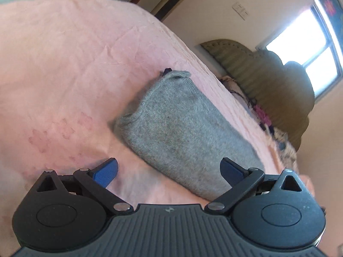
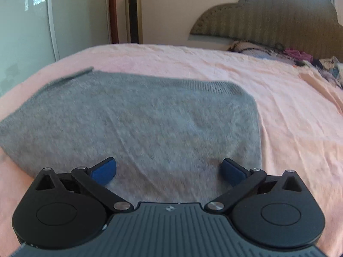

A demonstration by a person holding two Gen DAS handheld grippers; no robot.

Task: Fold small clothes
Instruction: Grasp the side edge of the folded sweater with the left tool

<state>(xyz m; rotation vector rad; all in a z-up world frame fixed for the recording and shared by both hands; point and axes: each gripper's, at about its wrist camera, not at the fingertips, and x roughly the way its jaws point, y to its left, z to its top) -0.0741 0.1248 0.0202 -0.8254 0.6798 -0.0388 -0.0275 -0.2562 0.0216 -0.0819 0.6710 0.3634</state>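
A grey knitted garment [image 1: 182, 126] lies folded flat on the pink bedspread [image 1: 64, 64]. It also shows in the right wrist view [image 2: 139, 120], with a ribbed edge at its far side. My left gripper [image 1: 169, 170] is open and empty, held just above the bed at the garment's near edge. My right gripper [image 2: 168, 170] is open and empty, low over the near part of the garment. The blue pads [image 2: 103, 171] of both grippers stand wide apart.
The pink bedspread [image 2: 278, 107] stretches to the right of the garment. A padded olive headboard [image 2: 268, 19] stands at the bed's far end, with a pile of mixed clothes [image 2: 300, 57] below it. A wardrobe [image 2: 25, 25] stands on the left.
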